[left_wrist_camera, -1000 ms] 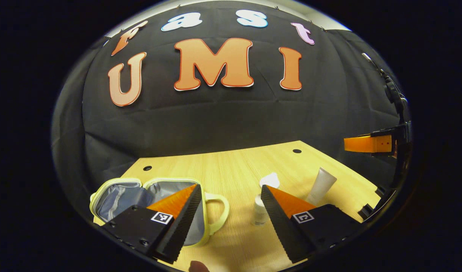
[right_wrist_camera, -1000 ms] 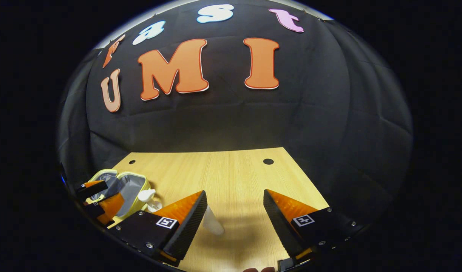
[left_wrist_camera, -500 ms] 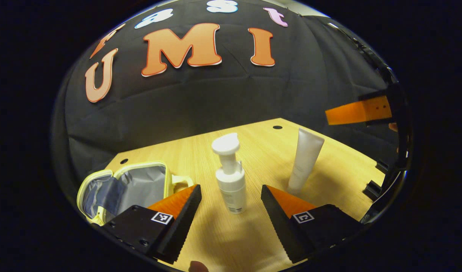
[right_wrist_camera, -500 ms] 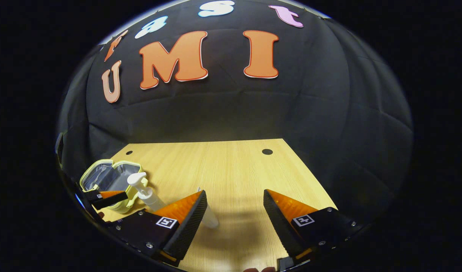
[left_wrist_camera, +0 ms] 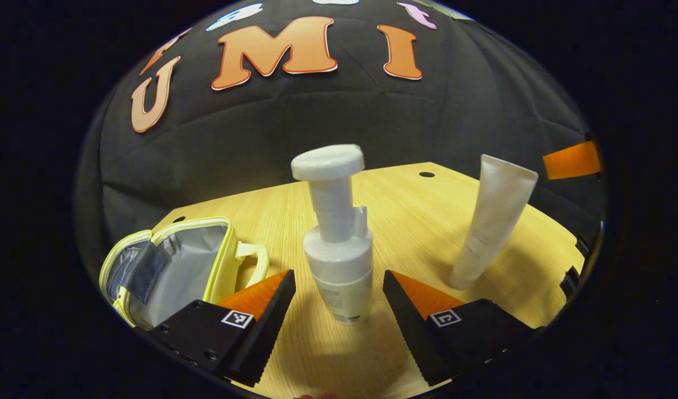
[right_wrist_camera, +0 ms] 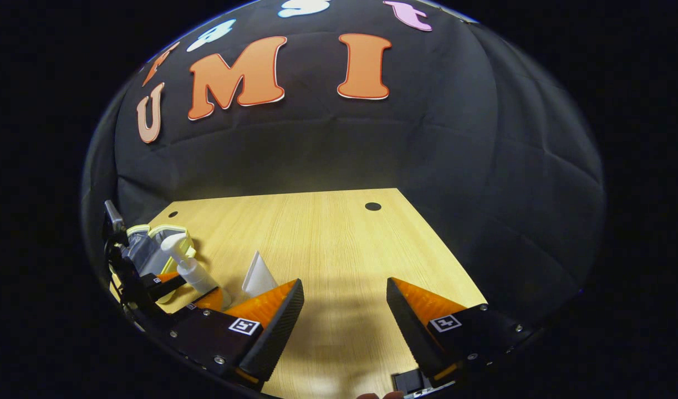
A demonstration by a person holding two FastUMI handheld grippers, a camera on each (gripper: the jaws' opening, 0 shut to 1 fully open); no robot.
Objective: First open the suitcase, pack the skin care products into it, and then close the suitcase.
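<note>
Here | wooden table (left_wrist_camera: 405, 221) is bearing everything | yellow suitcase (left_wrist_camera: 167, 266) is lying open at its left, grey lining showing | white tube (left_wrist_camera: 491, 221) is standing on its cap, well right | white pump bottle (left_wrist_camera: 339, 249) is standing upright between the spread left gripper (left_wrist_camera: 339, 307) fingers, untouched | right gripper (right_wrist_camera: 344, 310) is hovering spread over bare wood.

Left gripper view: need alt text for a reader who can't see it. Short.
A white pump bottle stands upright on the wooden table, centred between the open fingers of the left gripper, not yet touched. A yellow suitcase lies open to the left, showing its grey lining; a white tube stands cap-down to the right.
</note>
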